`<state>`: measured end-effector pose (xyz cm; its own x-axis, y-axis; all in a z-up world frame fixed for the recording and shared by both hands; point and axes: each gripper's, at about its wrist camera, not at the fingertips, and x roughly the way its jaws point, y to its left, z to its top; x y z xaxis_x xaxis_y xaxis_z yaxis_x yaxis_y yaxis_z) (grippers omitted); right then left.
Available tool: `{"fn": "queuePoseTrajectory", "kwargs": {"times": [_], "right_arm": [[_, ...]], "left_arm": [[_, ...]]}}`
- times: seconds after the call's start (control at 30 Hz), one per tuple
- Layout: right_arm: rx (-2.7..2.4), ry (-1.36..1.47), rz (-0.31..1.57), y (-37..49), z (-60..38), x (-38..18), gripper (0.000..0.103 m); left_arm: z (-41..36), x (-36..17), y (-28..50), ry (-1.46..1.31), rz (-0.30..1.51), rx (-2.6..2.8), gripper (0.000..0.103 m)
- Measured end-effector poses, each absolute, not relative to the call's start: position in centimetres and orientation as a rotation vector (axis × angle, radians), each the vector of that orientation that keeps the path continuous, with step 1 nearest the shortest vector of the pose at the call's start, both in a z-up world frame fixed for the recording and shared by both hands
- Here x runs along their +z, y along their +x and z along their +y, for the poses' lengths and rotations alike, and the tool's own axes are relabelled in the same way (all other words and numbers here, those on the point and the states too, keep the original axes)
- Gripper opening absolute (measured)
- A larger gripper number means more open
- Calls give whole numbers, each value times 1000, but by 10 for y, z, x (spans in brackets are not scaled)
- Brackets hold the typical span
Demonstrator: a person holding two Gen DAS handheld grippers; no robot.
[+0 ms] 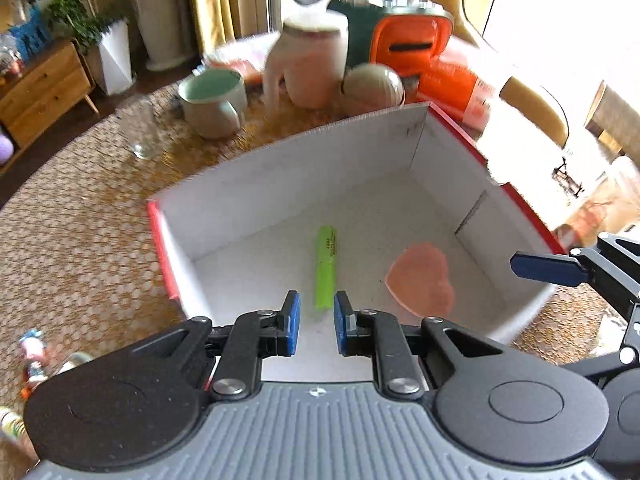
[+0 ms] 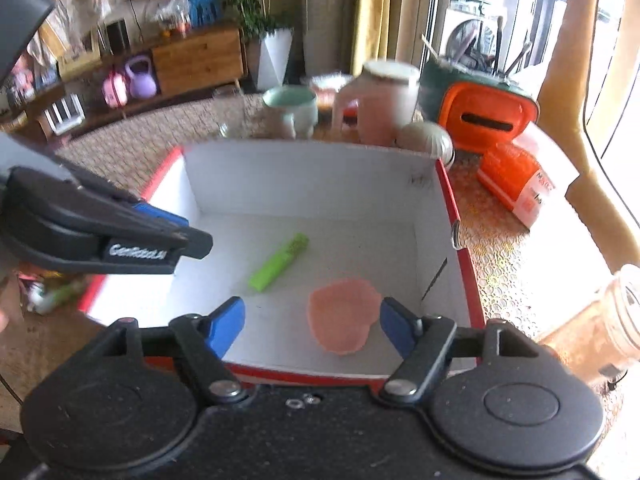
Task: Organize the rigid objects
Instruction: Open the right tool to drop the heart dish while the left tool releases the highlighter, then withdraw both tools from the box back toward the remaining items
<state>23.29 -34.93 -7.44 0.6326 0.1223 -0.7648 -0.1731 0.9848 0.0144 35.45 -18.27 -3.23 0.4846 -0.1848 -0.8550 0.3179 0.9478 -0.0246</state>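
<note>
Left wrist view shows the green highlighter (image 1: 327,266) and pink heart (image 1: 421,280) lying in the white box (image 1: 280,168); left gripper (image 1: 316,324) closed and empty, right gripper (image 2: 312,326) spread, empty; small items outside the box likely remain.

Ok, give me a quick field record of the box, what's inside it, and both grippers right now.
box: white box with red outside, open top, on the patterned table
contents: green marker lying flat; pink heart-shaped piece flat on the floor, apart from it
left gripper: above the box's near side, gap looks narrow, nothing held
right gripper: above the near rim, open, empty; pink piece shows between its fingers, untouched
behind box: mug, clear glass, pale jug, orange container
</note>
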Motion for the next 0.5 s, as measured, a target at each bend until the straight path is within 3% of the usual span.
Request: {"fn": "queuePoseTrajectory", "kwargs": {"times": [0.5], "right_arm": [[229, 21, 693, 164, -318, -38, 82]], "left_arm": [[-120, 11, 243, 120, 867, -216, 17]]}}
